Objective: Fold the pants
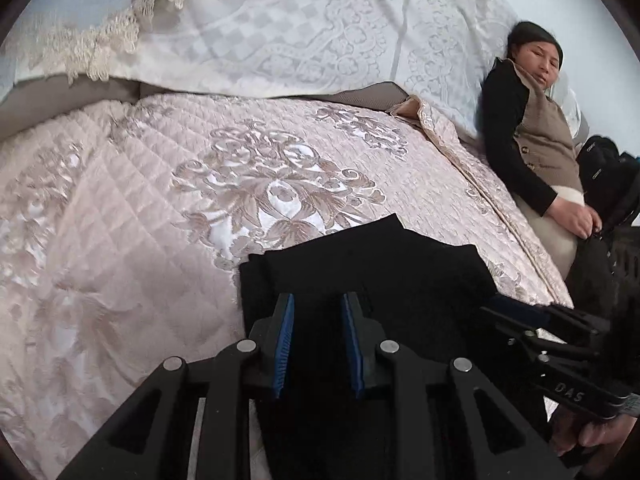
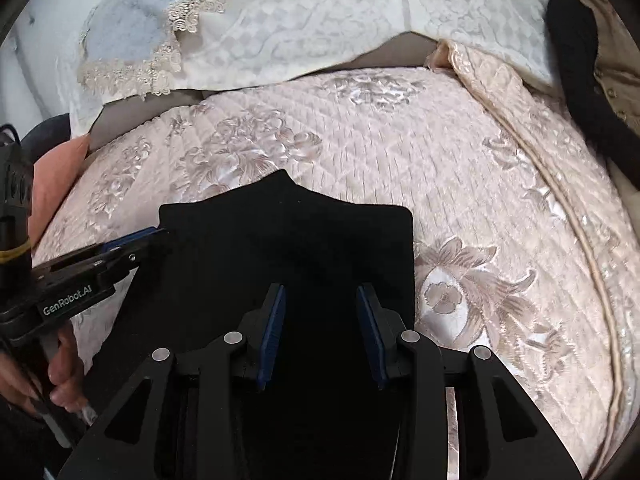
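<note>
Pants, black and already folded into a thick panel, lie on the quilted bedspread of the bed, near its front edge. Both tools hang over them, tilted steeply downward. The left gripper has its jaws partly spread, with dark cloth filling the gap between the blue pads; whether the pads actually press on that cloth cannot be told, since black fabric and black tool blur together. The right gripper shows the same: jaws partly spread, black cloth between and below them, grip uncertain.

The step in hand looks like carrying or smoothing the near edge over for a further fold. To do it well, both tools should keep level with each other so the edge travels straight, not skewed. The far edge shows a small peak in the middle; the fold should land so that its corners meet the layer below squarely. Keep the layers together, because thick stacked cloth tends to slide apart. A seated person at the bed's right side is well apart from the work.
</note>
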### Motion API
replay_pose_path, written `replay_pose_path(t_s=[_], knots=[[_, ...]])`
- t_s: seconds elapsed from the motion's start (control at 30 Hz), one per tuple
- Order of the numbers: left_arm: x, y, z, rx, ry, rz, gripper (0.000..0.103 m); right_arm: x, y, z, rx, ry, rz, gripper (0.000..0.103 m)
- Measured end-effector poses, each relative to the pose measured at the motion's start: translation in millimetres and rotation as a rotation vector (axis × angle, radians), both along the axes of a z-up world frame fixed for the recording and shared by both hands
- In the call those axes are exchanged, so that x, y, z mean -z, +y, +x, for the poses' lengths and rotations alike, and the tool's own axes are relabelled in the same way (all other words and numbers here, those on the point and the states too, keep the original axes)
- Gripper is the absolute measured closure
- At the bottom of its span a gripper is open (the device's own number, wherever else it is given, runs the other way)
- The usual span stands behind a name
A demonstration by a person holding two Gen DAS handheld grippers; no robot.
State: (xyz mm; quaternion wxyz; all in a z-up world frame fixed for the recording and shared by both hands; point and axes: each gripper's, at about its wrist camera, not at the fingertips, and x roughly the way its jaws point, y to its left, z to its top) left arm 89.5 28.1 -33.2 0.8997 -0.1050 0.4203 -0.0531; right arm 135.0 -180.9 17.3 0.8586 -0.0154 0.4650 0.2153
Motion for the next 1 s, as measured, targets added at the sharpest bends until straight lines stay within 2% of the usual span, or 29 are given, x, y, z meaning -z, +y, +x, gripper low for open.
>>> replay_pose_path(t_s=[0.23, 0.47, 0.6, 0.77, 1.0], knots=[[-18.8, -0.6, -30.8, -0.012, -0.041, 0.028, 0.076, -20.3, -15.5, -34.3, -0.011, -0.035, 0.038, 0.064], [-13.7, -5.1, -75.4, -0.008, -0.022, 0.052, 0.076, -22.1, -29.4, -68.6, -0.017, -0.027, 0.077, 0.064], [-6.9, 1.5, -88.5, -0.024, -0.003, 0.042, 0.064, -18.7, -37.3, -74.3, -0.007, -0.018, 0.086, 0.054], [-2.3, 13.1, -96.0, -0.054, 0.020, 0.028, 0.064, -16.4, -47.9, -75.5, 0.016, -0.011, 0.095, 0.054], [-11.6, 21.1, -98.7, -0.062, -0.014, -0.001, 0.059, -19.4, -54.9, -73.3, 0.033, -0.016, 0.090, 0.054]])
